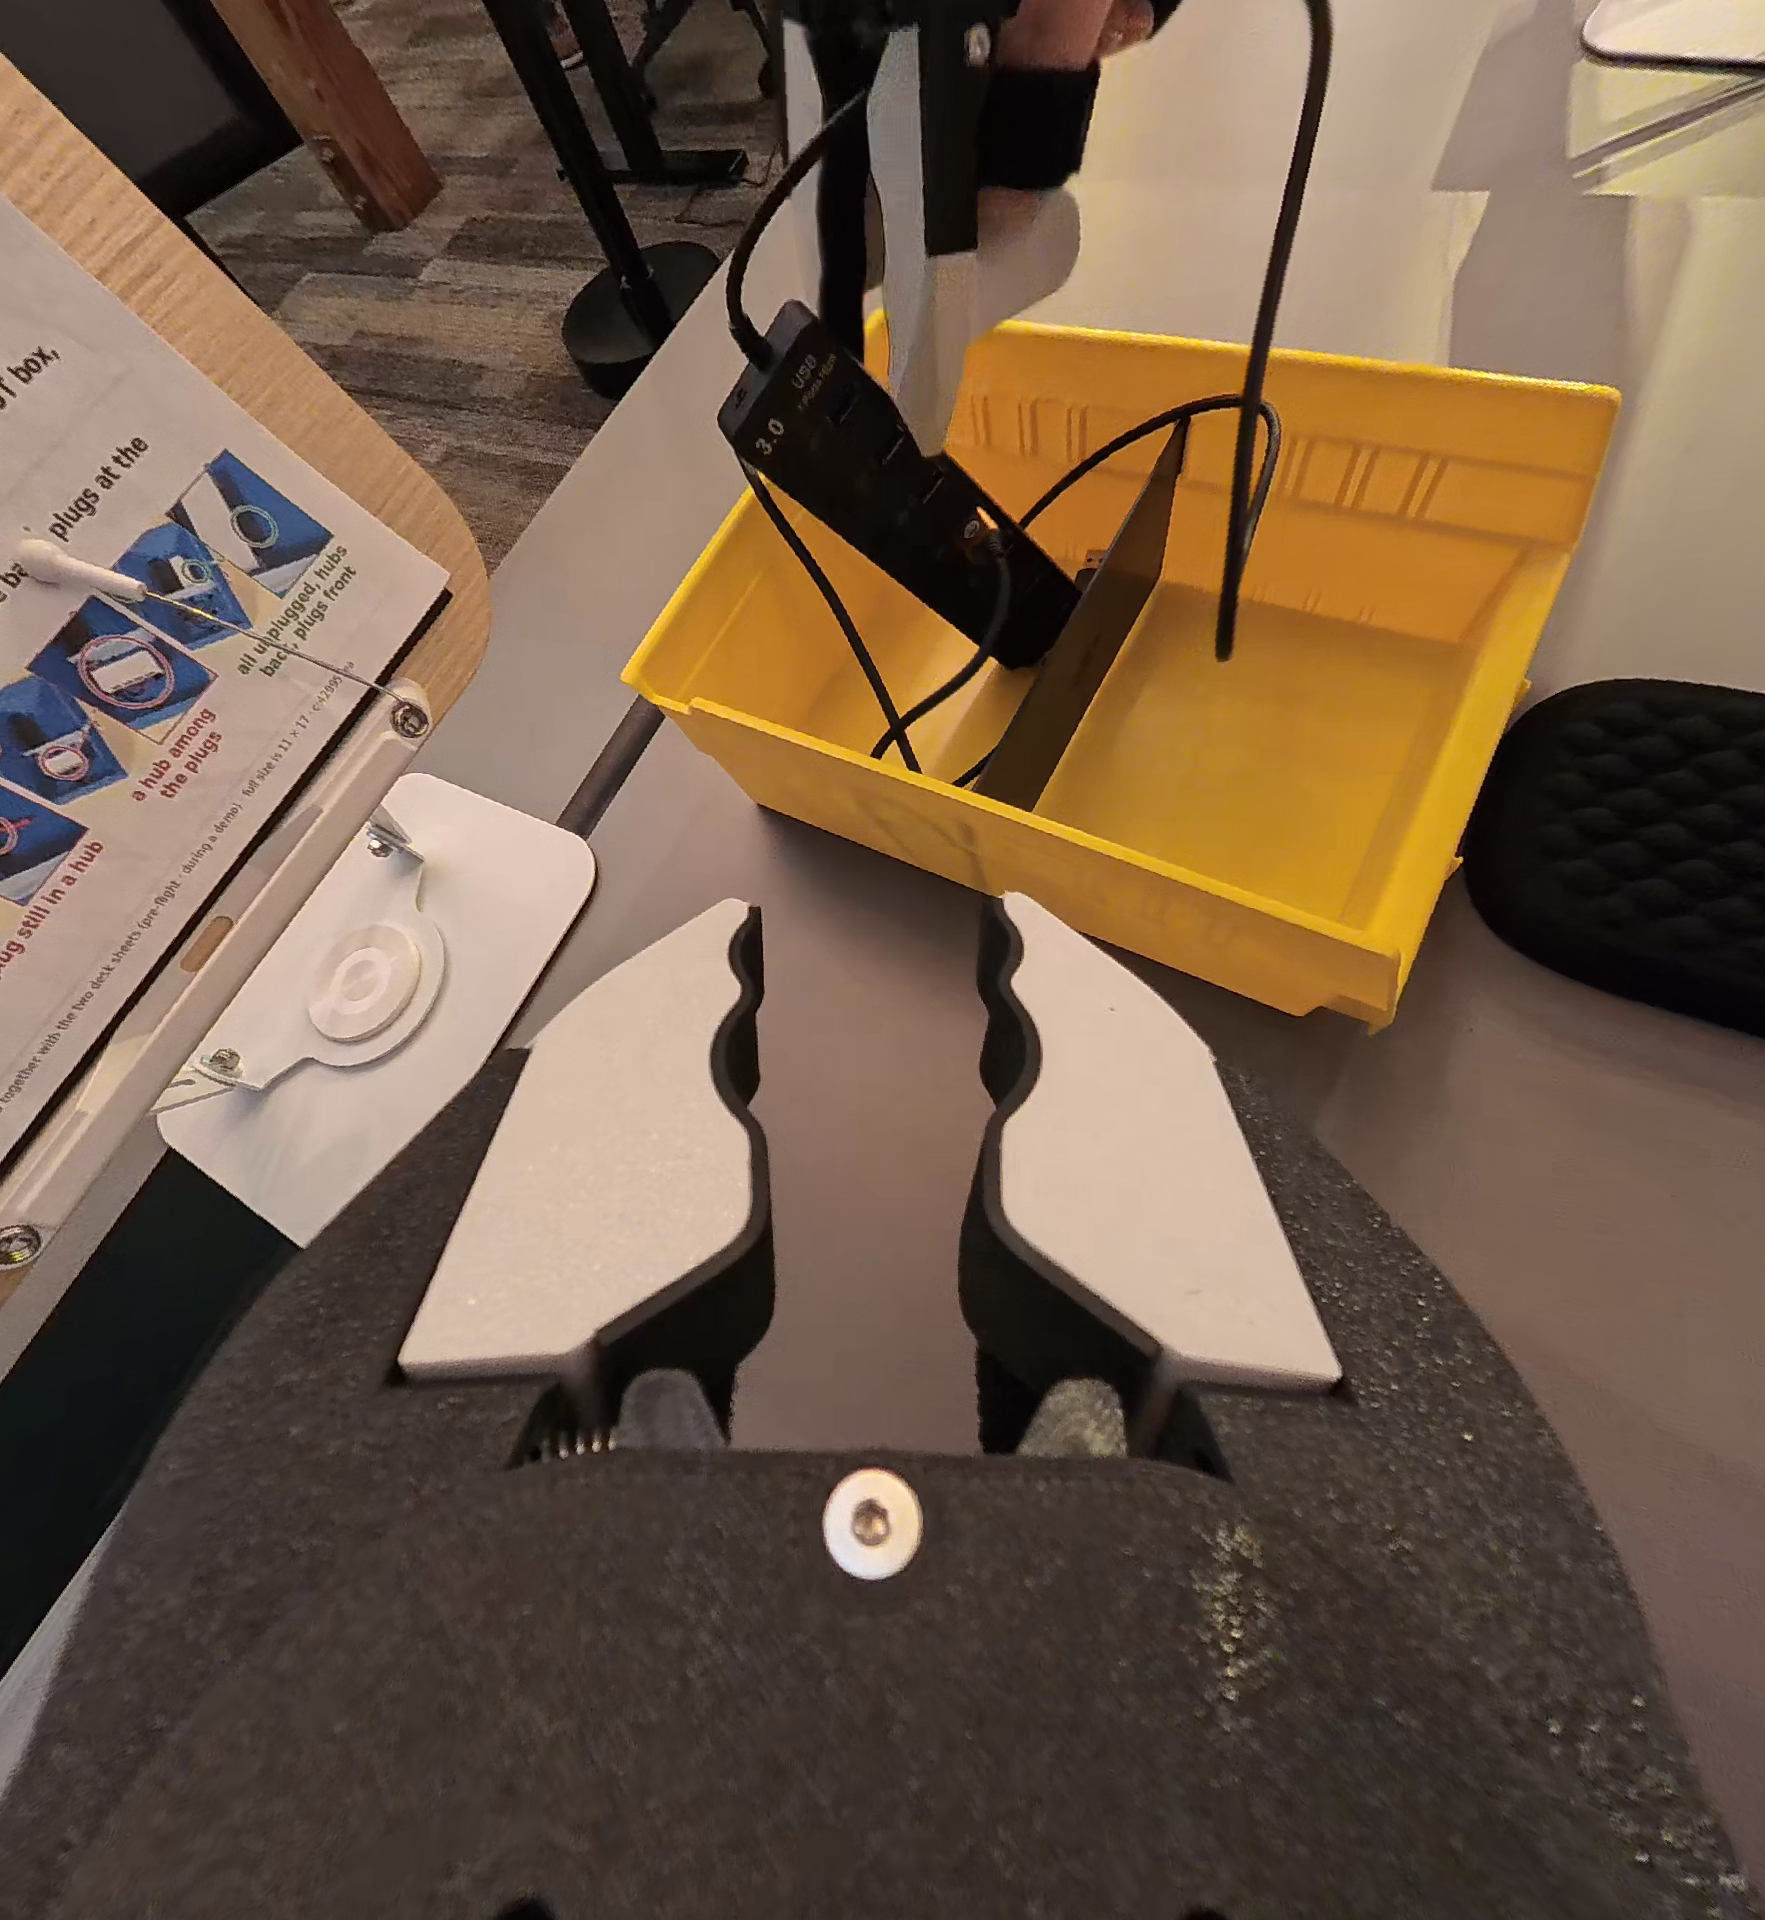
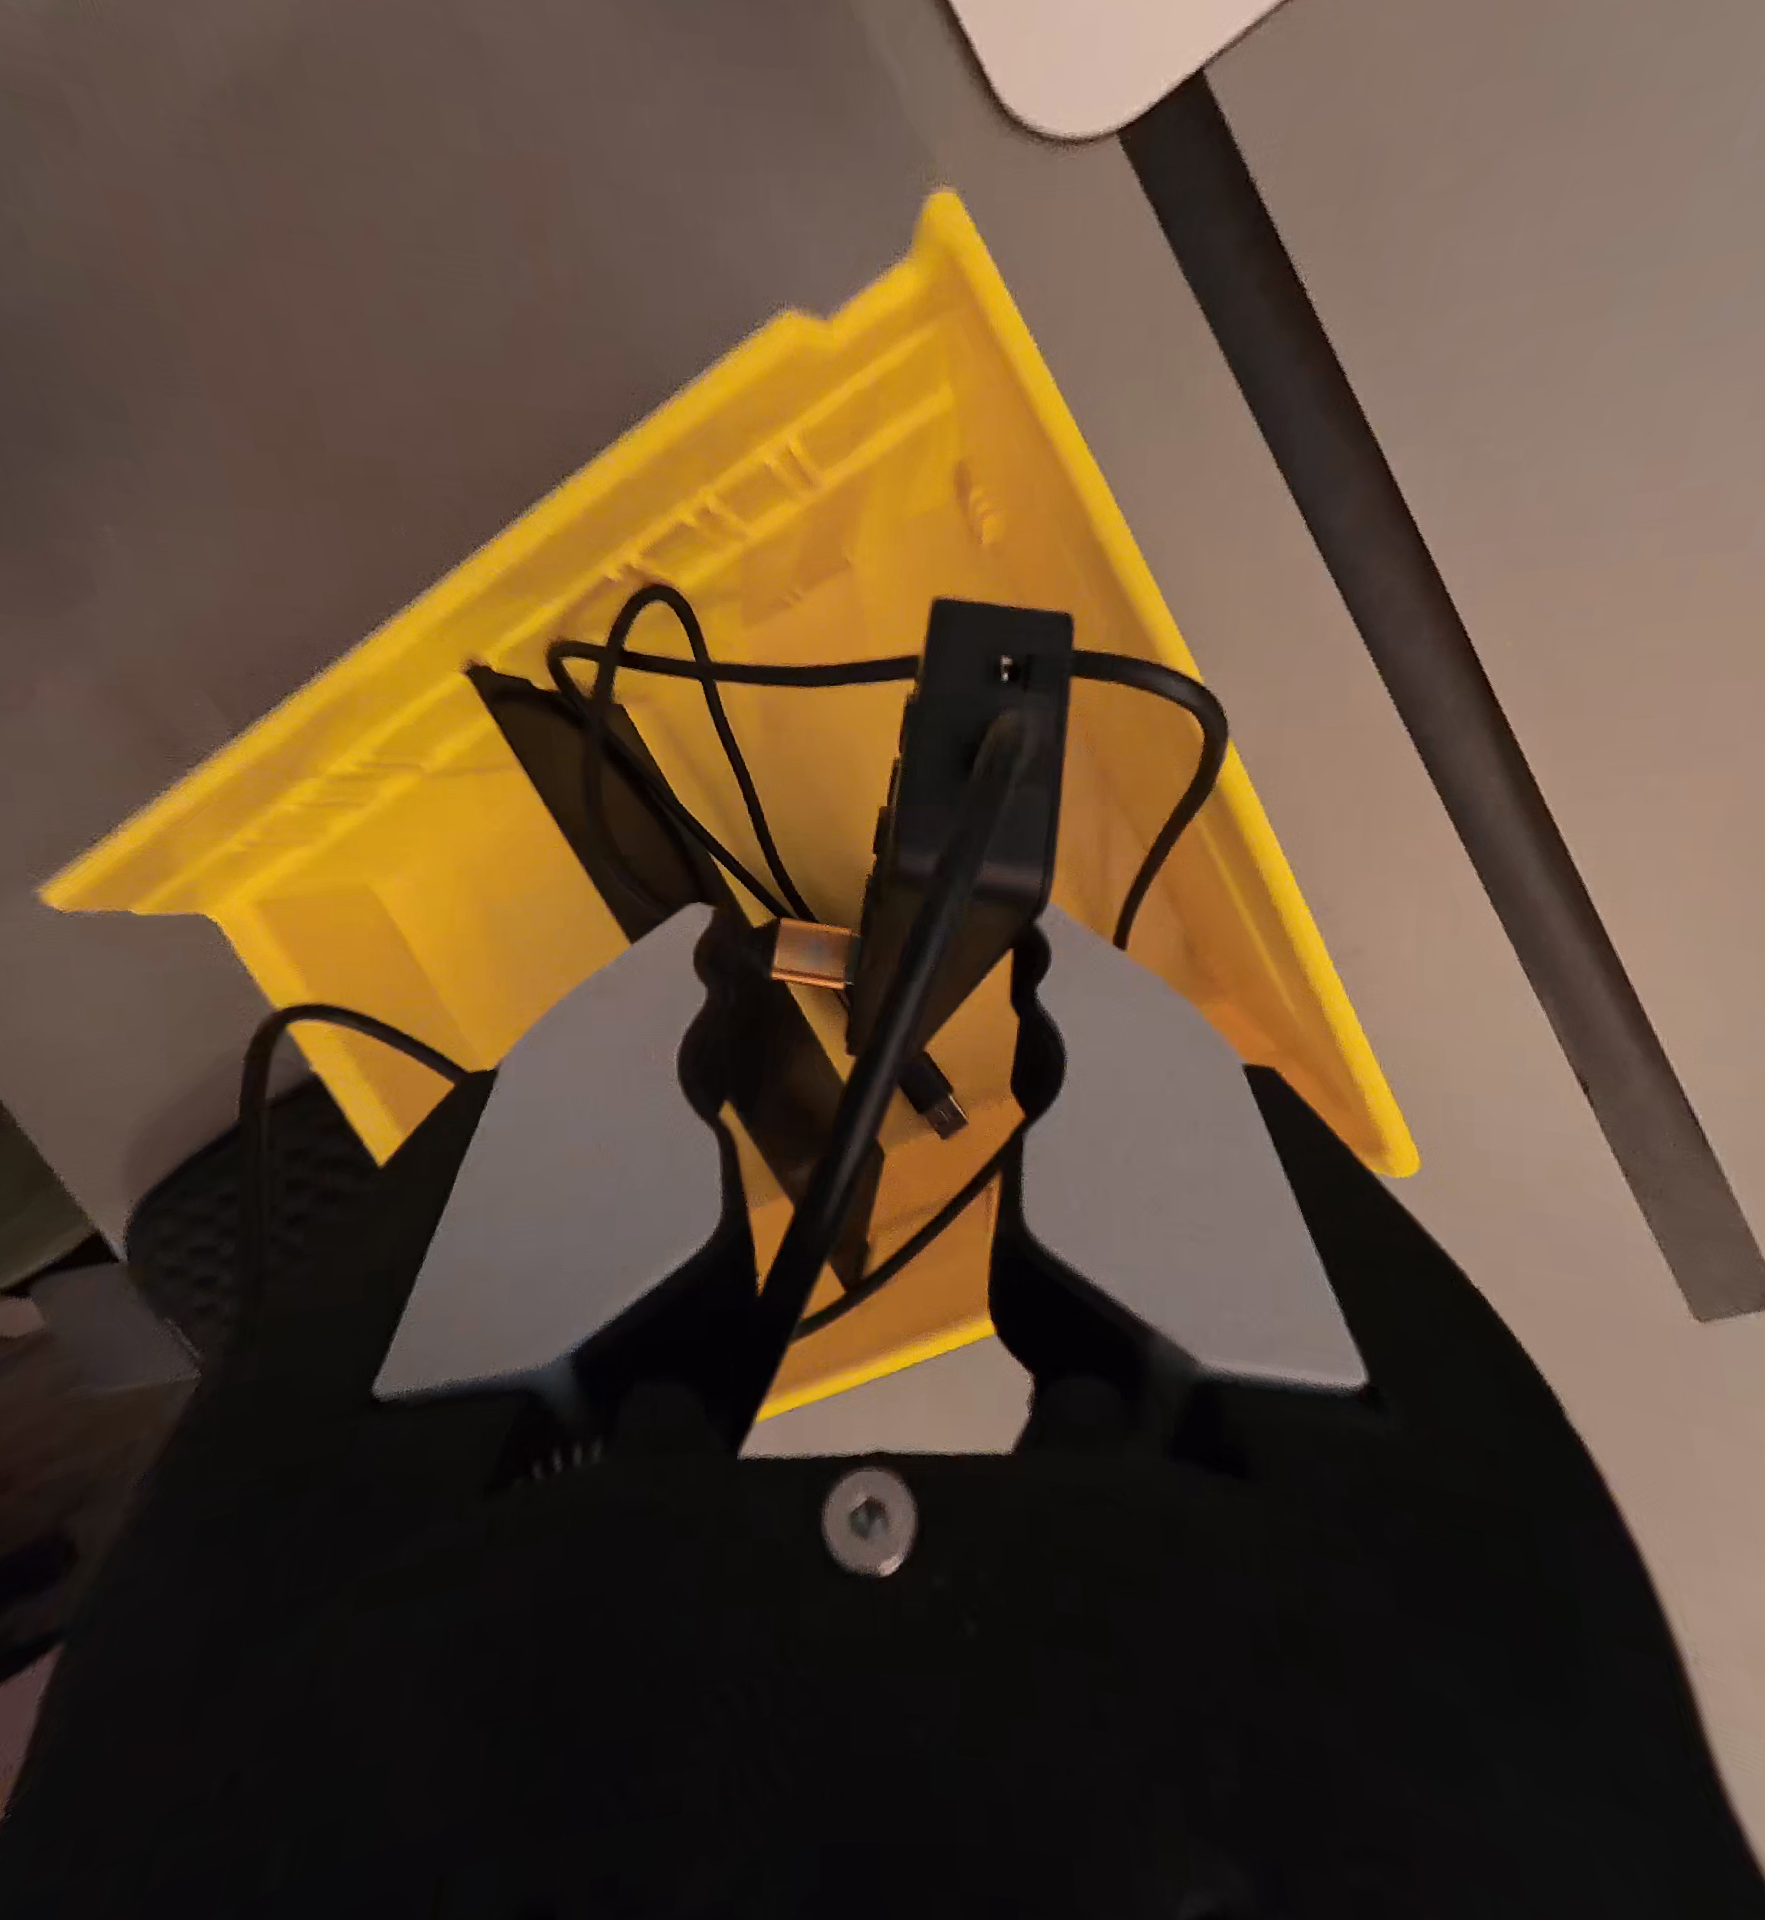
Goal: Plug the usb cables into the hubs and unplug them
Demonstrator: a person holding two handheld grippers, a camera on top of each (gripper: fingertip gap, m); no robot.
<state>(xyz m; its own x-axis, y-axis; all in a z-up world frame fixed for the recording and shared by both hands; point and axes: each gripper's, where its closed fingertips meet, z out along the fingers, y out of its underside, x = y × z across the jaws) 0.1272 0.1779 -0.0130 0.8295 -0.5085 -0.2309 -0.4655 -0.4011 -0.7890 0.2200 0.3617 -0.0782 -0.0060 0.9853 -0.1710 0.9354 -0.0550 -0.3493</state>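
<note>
Left gripper hovers low over the grey counter, just short of the yellow bin, jaws moderately apart with nothing between them.

Right gripper is above the bin, pointing down into it. The black USB hub hangs tilted over the bin's left compartment, lower end near the black divider. In the right wrist view the hub sits between the finger tips, jaws fairly narrow. It looks clamped, but contact is blurred, so I cannot say for sure.

Black cables loop over and into both compartments; one end dangles into the right compartment. A metal USB plug sits just beside the hub's port side, seemingly not seated.

Black wrist pad is right of the bin. Instruction sheet on a wooden board is to the left.
</note>
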